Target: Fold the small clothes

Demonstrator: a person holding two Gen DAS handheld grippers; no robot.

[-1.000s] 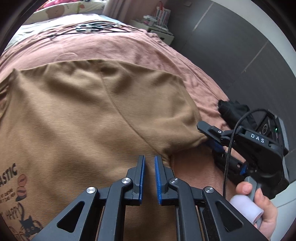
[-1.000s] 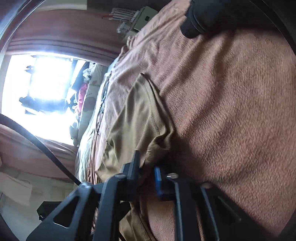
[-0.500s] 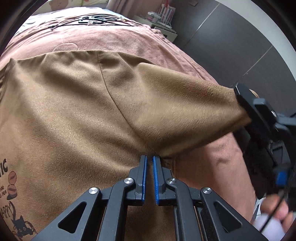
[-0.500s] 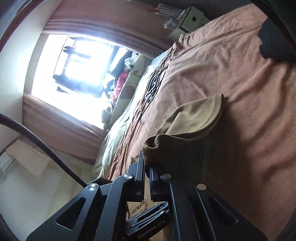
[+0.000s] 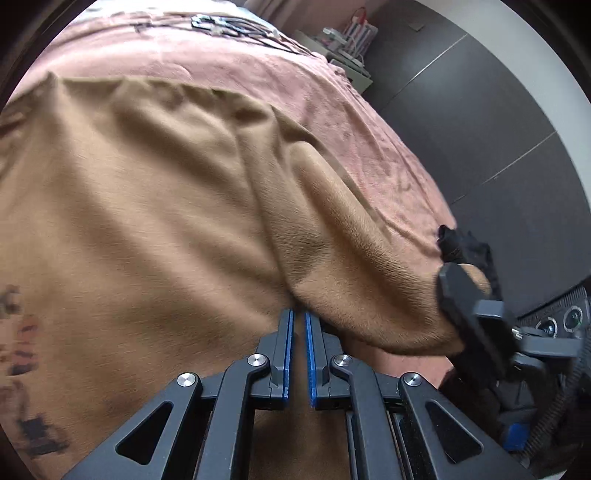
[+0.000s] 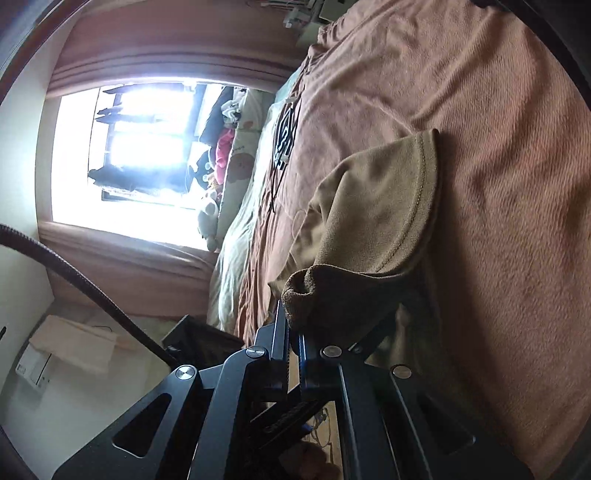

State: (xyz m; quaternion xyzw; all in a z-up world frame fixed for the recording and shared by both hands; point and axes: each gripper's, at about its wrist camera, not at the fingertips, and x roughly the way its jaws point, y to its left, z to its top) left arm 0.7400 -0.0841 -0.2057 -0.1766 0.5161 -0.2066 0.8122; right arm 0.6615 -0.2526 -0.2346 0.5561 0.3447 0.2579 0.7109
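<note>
Left gripper point(image 5: 299, 325): jaws nearly together, a narrow slit between the blue pads; tips at the seam where sleeve meets body of the tan shirt point(image 5: 147, 221). Whether cloth is pinched there cannot be told (the fold hides the tips).
Right gripper point(image 6: 291, 332): jaws clamped on the bunched cuff of the sleeve point(image 6: 373, 221), lifting it off the bedspread point(image 6: 498, 166); in the left view it appears to the right of the left gripper point(image 5: 469, 314), with the sleeve end in its tips.
Tan shirt: spread flat on the bedspread, ahead of and left of the left gripper; dark print point(image 5: 22, 350) at its lower left, blurred.
Sleeve: stretched from the left gripper's tips rightward to the right gripper, sagging between.
Black cloth point(image 5: 461, 247): on the bedspread just beyond the right gripper.
Cables point(image 5: 225, 27): far ahead, at the far end of the bedspread.
Window point(image 6: 140, 147): far left of the right gripper, bright.
Count: two grippers, one shirt, one black cloth.
</note>
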